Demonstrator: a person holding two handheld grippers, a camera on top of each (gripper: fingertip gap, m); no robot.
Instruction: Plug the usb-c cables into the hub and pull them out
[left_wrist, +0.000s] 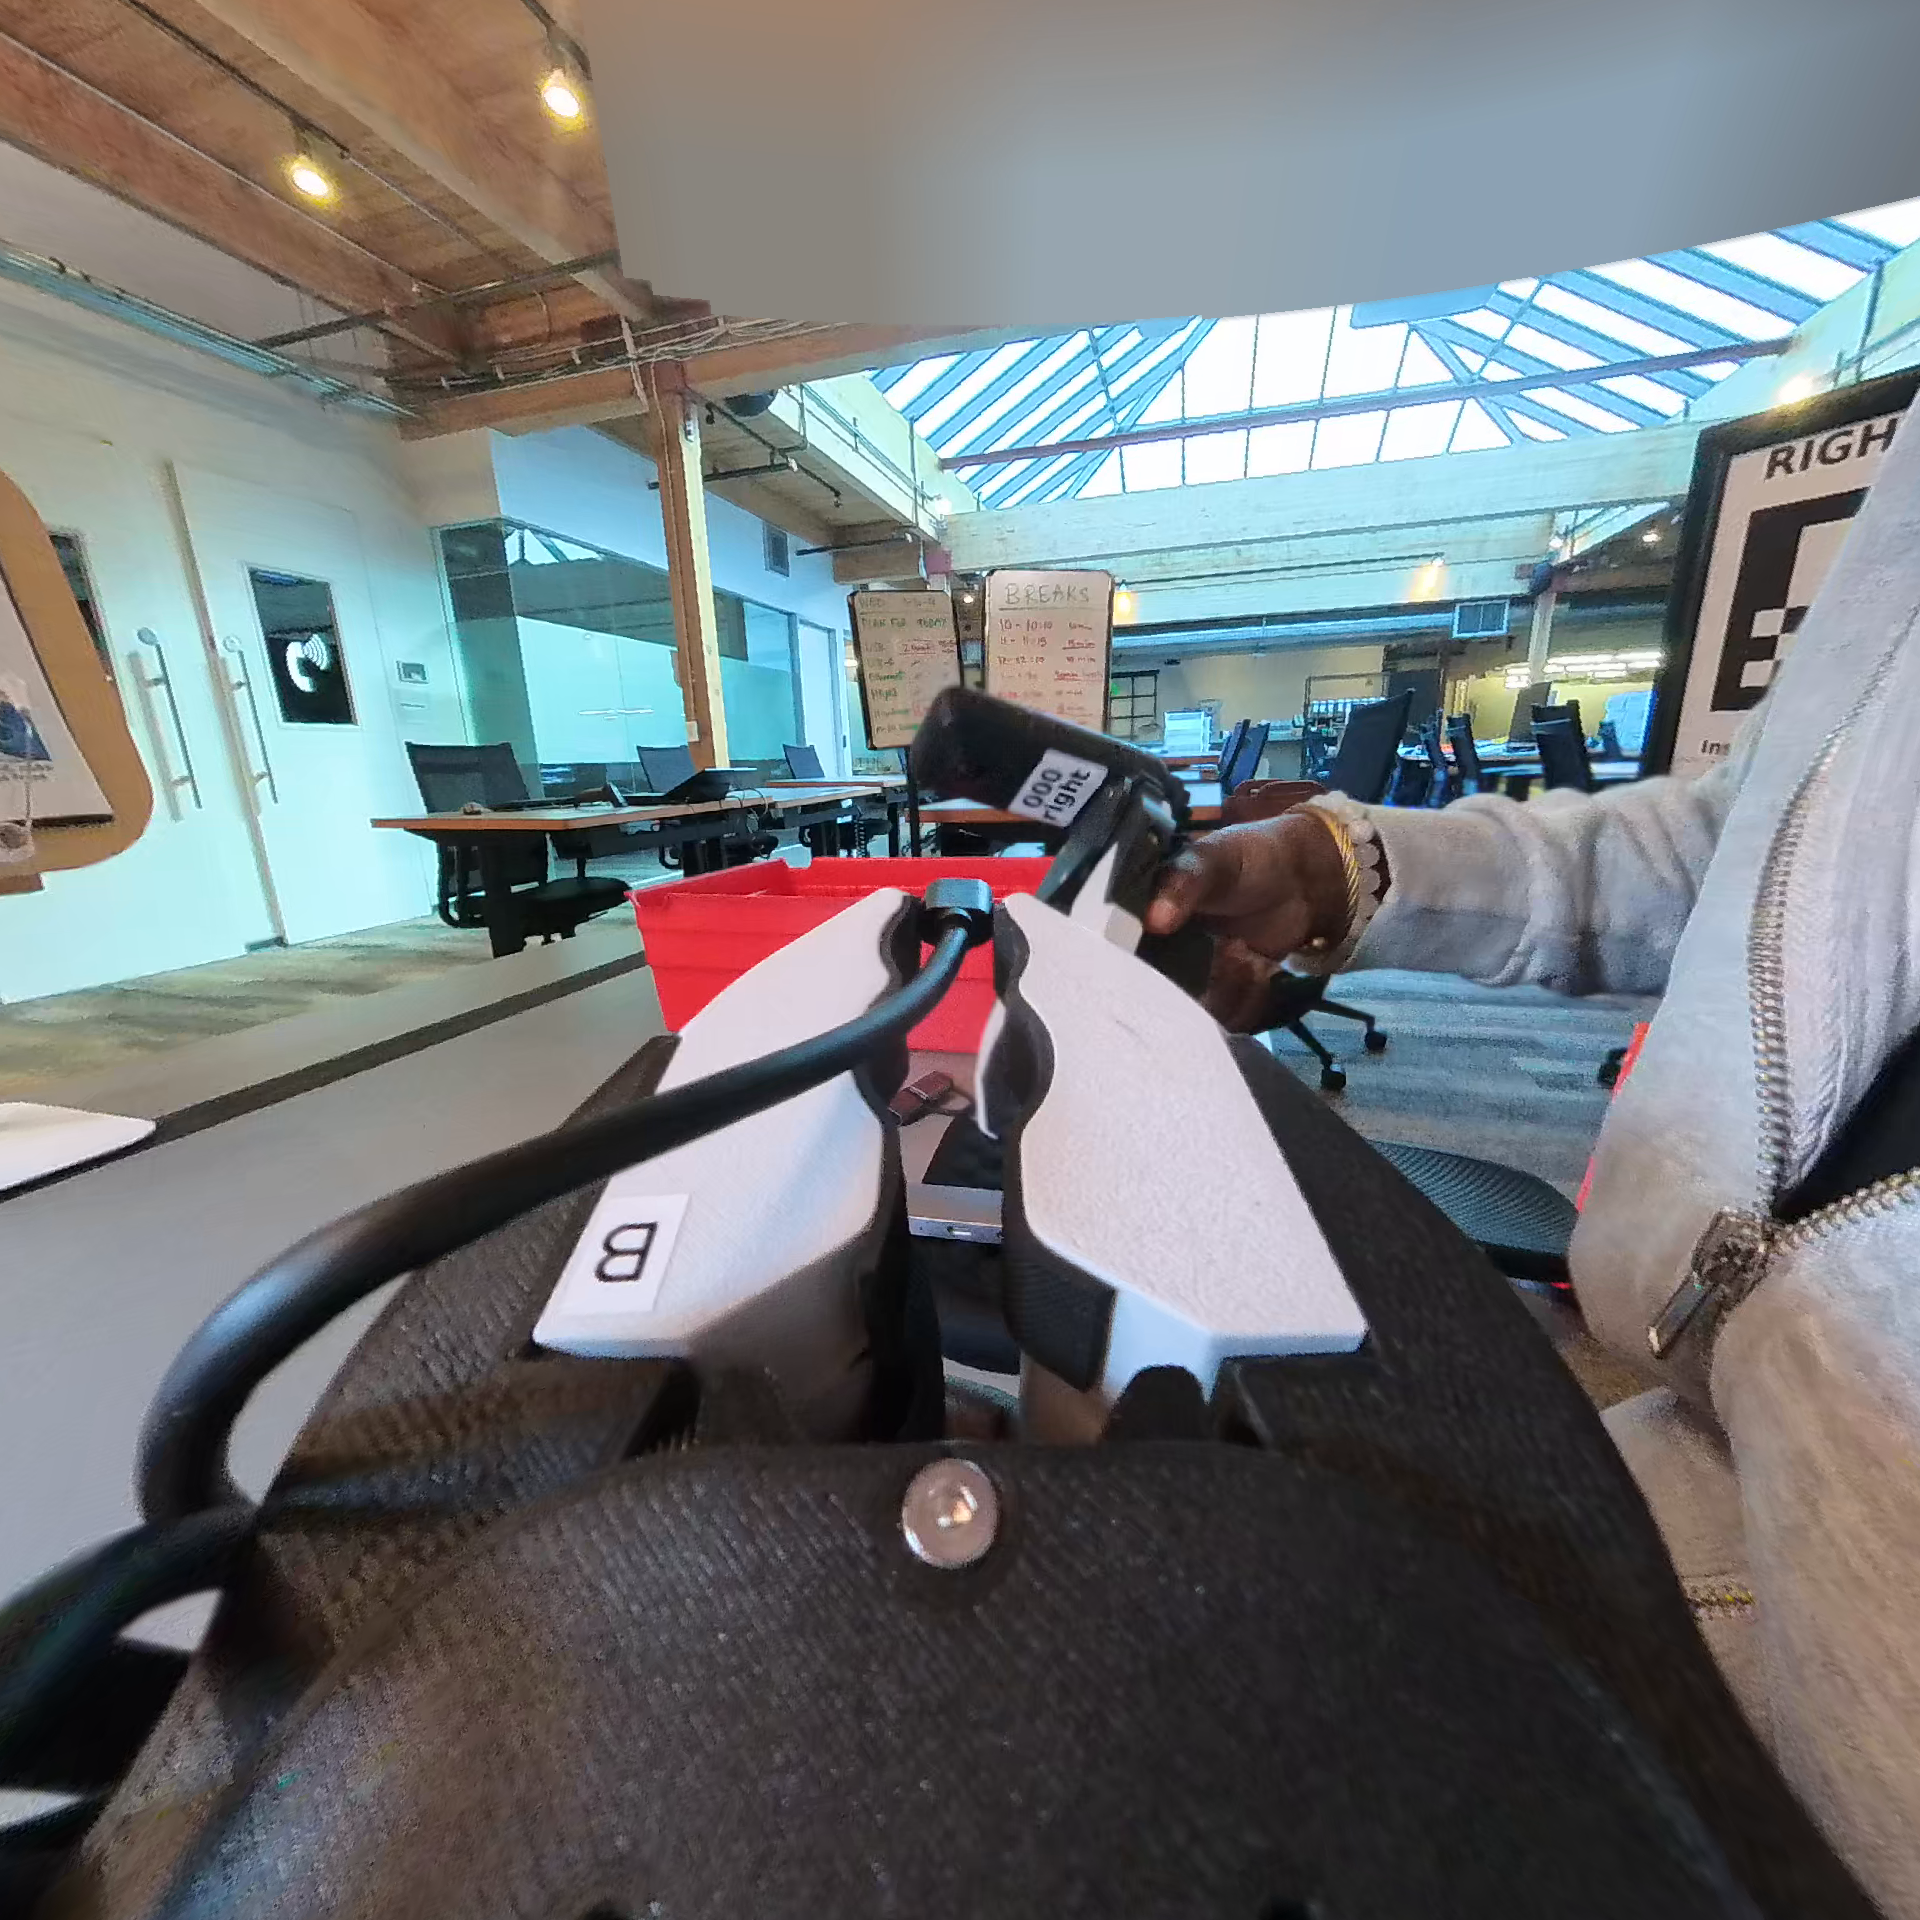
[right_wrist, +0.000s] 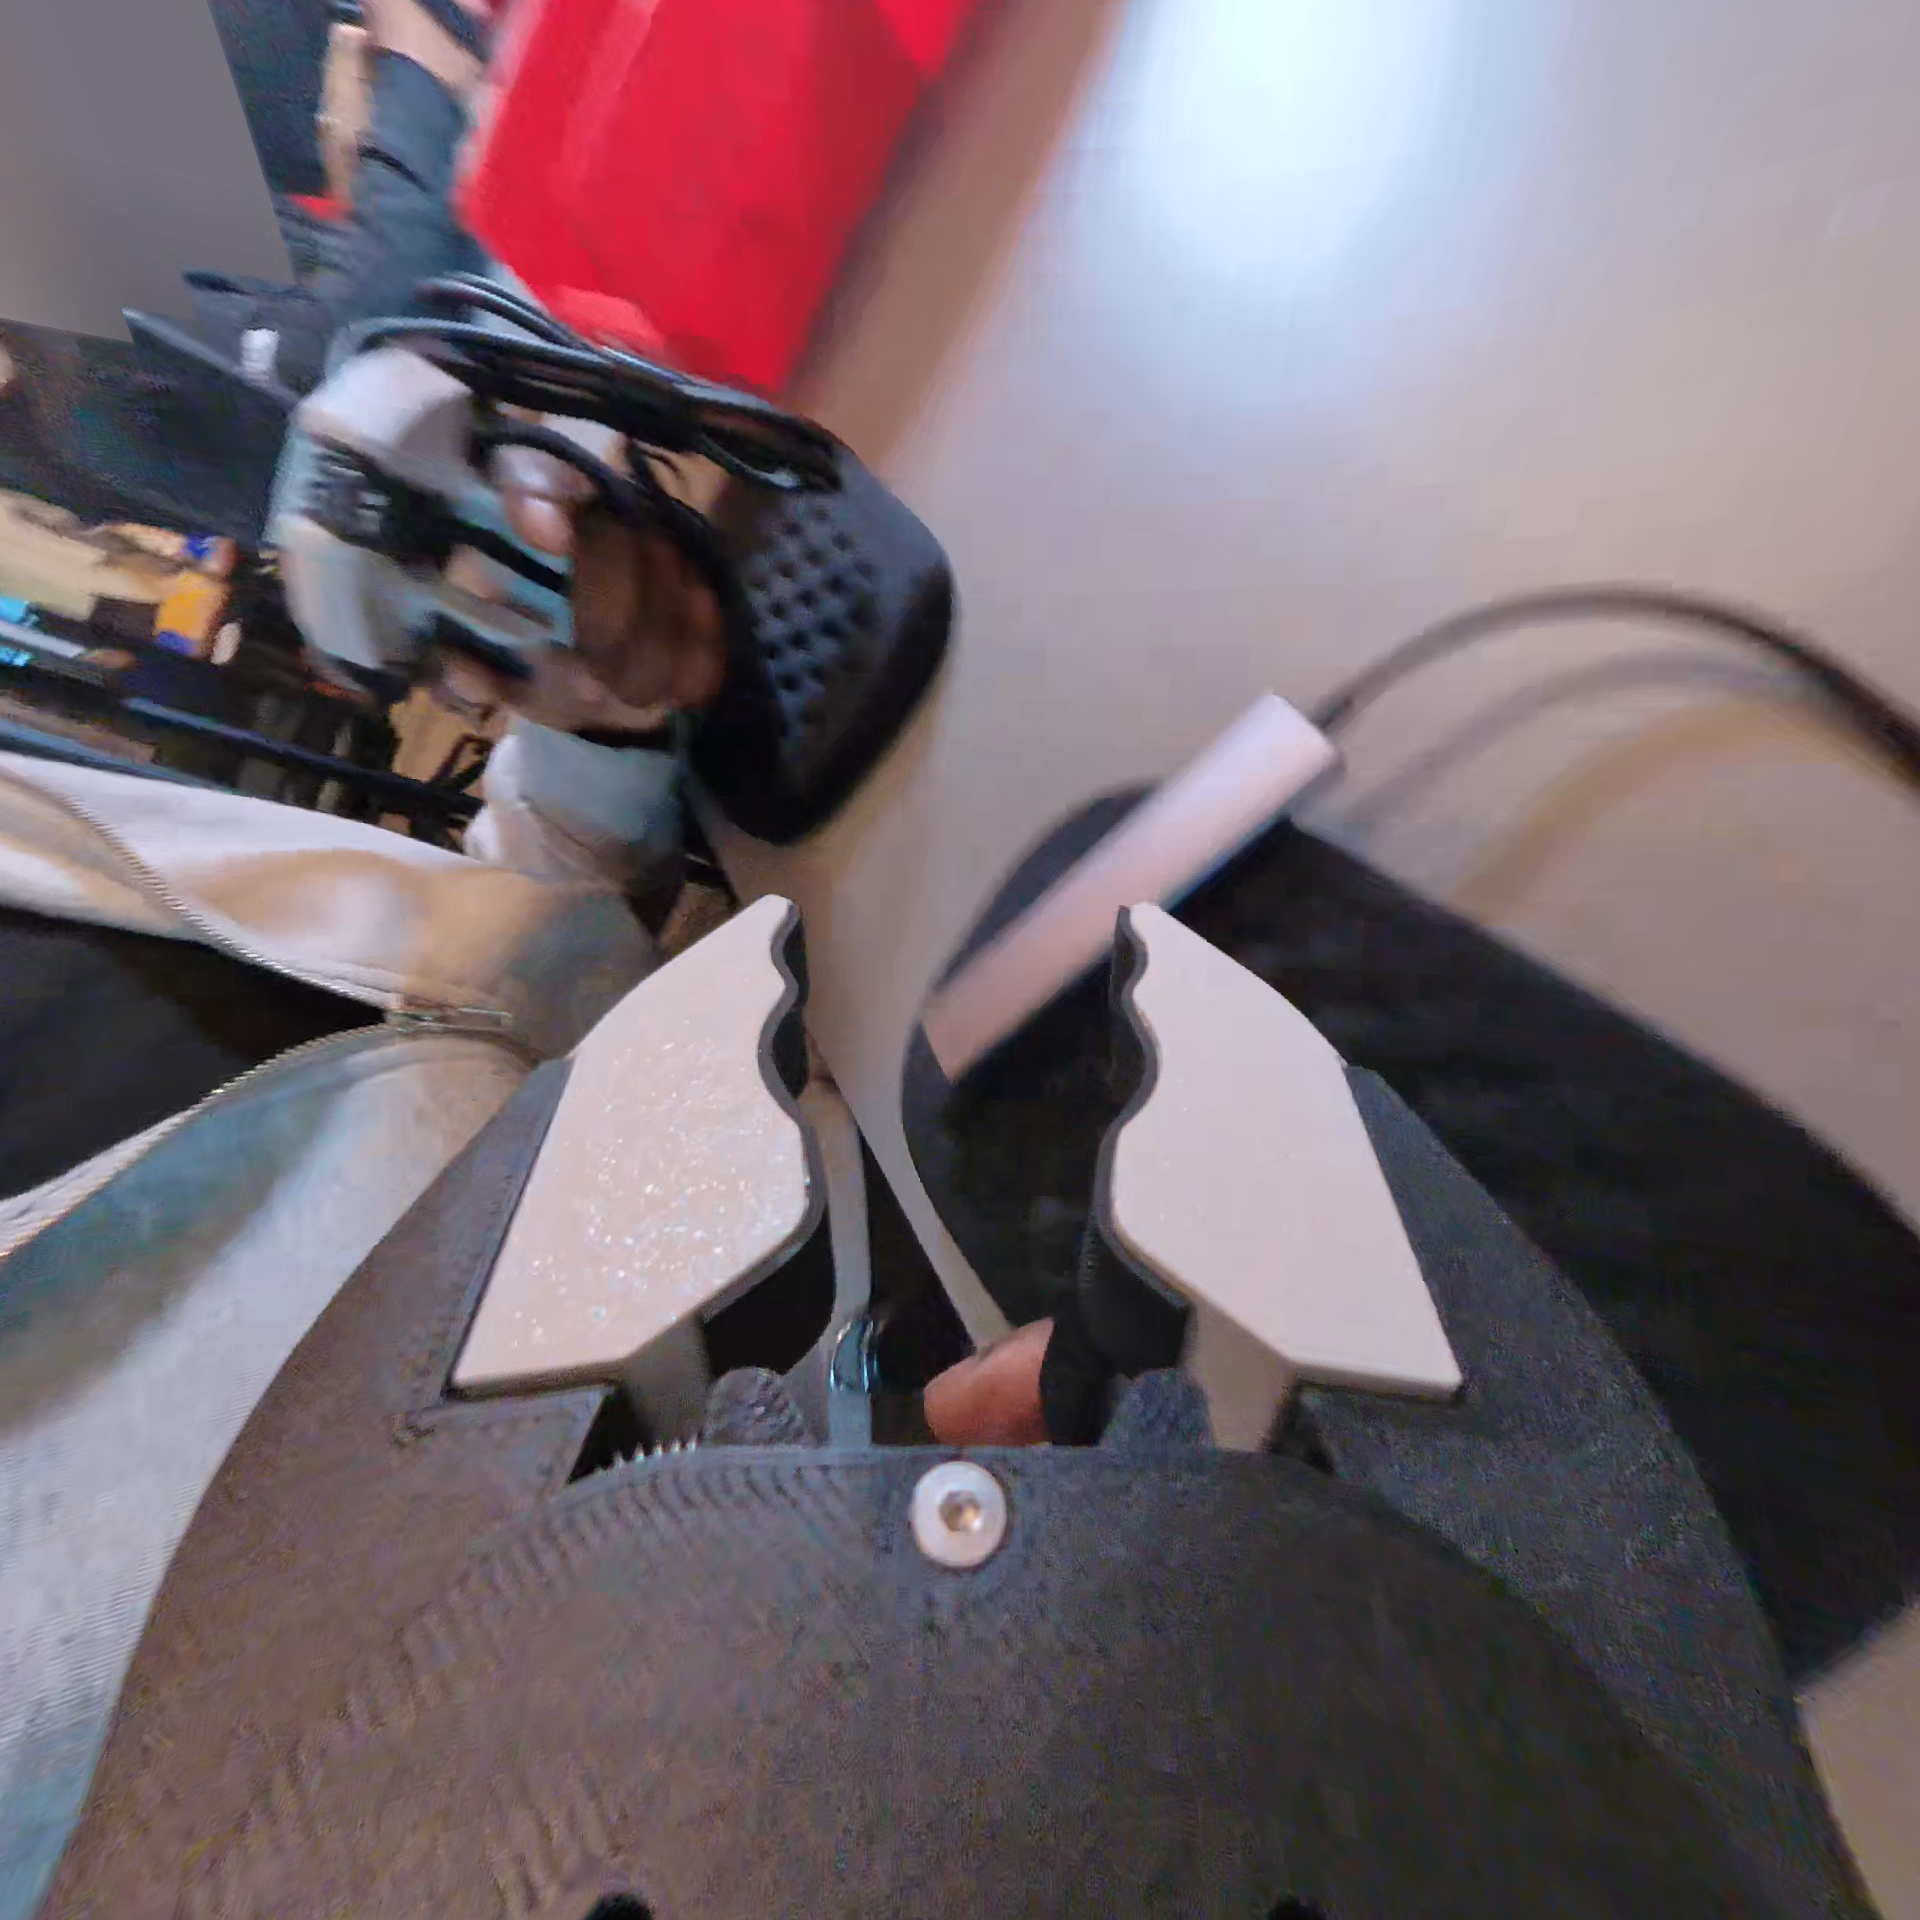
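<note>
Cable (left_wrist: 727, 1081) runs between left claw (left_wrist: 961, 920) fingertips, hub (left_wrist: 961, 1174) on table (left_wrist: 208, 1247) below it, bin (left_wrist: 727, 920) behind, right claw (right_wrist: 961, 925) over hub's near end.

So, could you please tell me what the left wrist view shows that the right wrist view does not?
Only the left wrist view shows the left gripper pinching a black cable, and whiteboards far off. Only the right wrist view shows the right gripper's open, empty jaws and the whole white hub on a black pad. Both show the red bin.
</note>
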